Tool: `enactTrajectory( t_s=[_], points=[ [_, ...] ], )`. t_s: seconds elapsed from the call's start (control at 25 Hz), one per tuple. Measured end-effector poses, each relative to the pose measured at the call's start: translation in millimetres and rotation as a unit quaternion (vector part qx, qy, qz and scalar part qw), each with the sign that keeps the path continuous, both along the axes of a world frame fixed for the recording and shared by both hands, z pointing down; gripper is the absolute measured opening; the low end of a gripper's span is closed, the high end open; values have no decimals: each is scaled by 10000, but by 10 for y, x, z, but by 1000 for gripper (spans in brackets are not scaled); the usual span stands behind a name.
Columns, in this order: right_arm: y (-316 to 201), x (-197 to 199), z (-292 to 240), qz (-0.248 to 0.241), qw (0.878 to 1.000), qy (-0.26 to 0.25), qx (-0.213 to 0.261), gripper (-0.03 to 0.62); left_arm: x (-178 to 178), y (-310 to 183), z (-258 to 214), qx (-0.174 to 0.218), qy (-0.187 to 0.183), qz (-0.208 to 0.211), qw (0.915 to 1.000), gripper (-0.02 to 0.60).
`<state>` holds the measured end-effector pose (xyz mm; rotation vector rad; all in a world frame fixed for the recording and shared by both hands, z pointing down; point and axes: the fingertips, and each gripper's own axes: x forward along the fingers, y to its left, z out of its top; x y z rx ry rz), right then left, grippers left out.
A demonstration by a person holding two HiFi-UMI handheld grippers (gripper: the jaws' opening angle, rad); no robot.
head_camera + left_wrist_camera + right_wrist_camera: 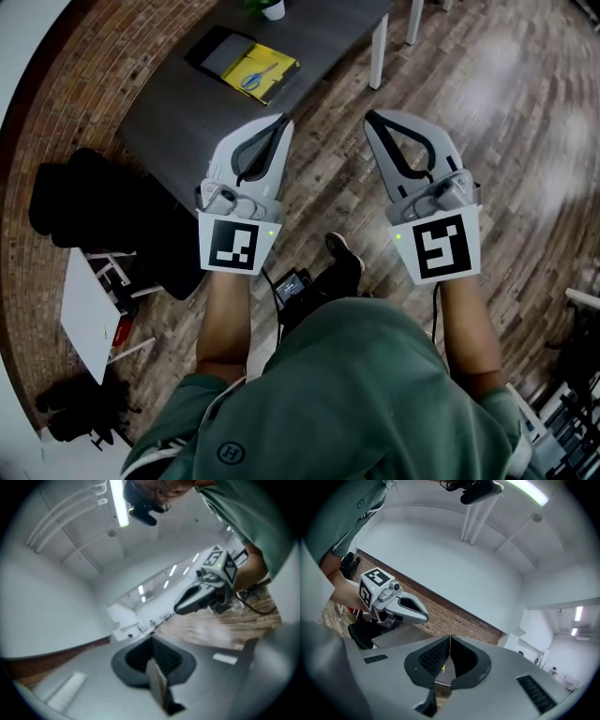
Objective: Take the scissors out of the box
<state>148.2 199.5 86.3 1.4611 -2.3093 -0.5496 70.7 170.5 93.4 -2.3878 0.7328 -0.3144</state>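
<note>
Left hand-held gripper (283, 120) and right hand-held gripper (368, 116), both clenched and empty, near the desk (178, 117). Scissors (251, 75) lie in the yellow box (284, 67), farther off. Step: approach, probably. Next: reach farther, unclench over the scissors.

Table (169, 112): dark grey, plain
Box (281, 66): yellow
Scissors (255, 77): blue handles
Left gripper (281, 124): pale grey shell, black inner pads — black-and-white square marker on its cube
Right gripper (372, 120): same grey, black and marker pattern
Floor (487, 112): brown wood planks
Brick wall (75, 84): reddish brown — brick pattern
Shirt (356, 394): muted green
</note>
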Motion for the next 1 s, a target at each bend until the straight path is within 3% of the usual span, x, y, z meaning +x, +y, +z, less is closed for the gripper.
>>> enactTrajectory(
  t_s=[0.4,0.84,1.0],
  points=[
    [-1243,-303,8,-210,9997,62,-67,8,-278,-1250,-47,-8,152,-136,9998,0],
    [-2179,-698,155,-781,9966,65,-238,8,-599,-1956,28,-76,215,-497,9985,0],
    [-2533,-859,258,-1184,9925,116,-296,8,-706,-2241,106,-87,210,-813,9964,0]
  ],
)
